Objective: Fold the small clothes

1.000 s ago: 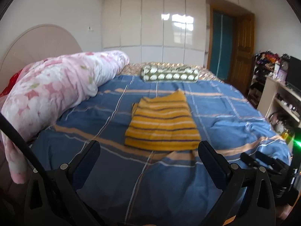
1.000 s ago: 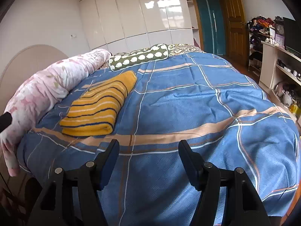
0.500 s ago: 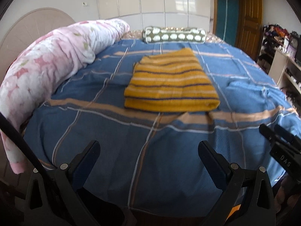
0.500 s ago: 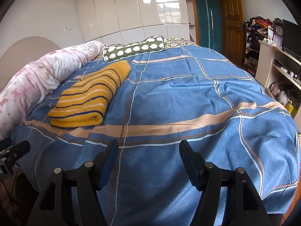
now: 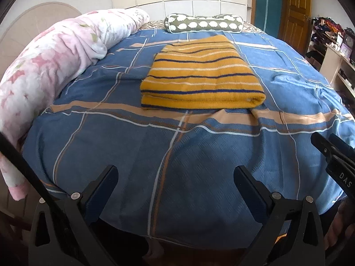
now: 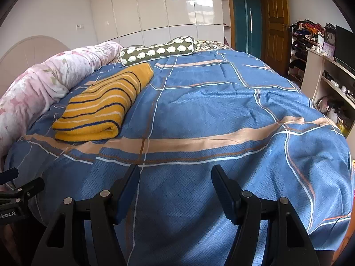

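Both the left gripper (image 5: 175, 177) and right gripper (image 6: 175, 177) are being held wide open (nothing gripped) short of the folded sweater (image 5: 200, 75) on the bed (image 5: 199, 155).

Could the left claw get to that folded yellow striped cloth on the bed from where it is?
Probably yes. The left claw is open and empty, and the yellow striped cloth lies straight ahead of it, with only bare blue bedspread between them. It would still have to move forward.

Black hand-held gripper (image 5: 175, 175), silver screws
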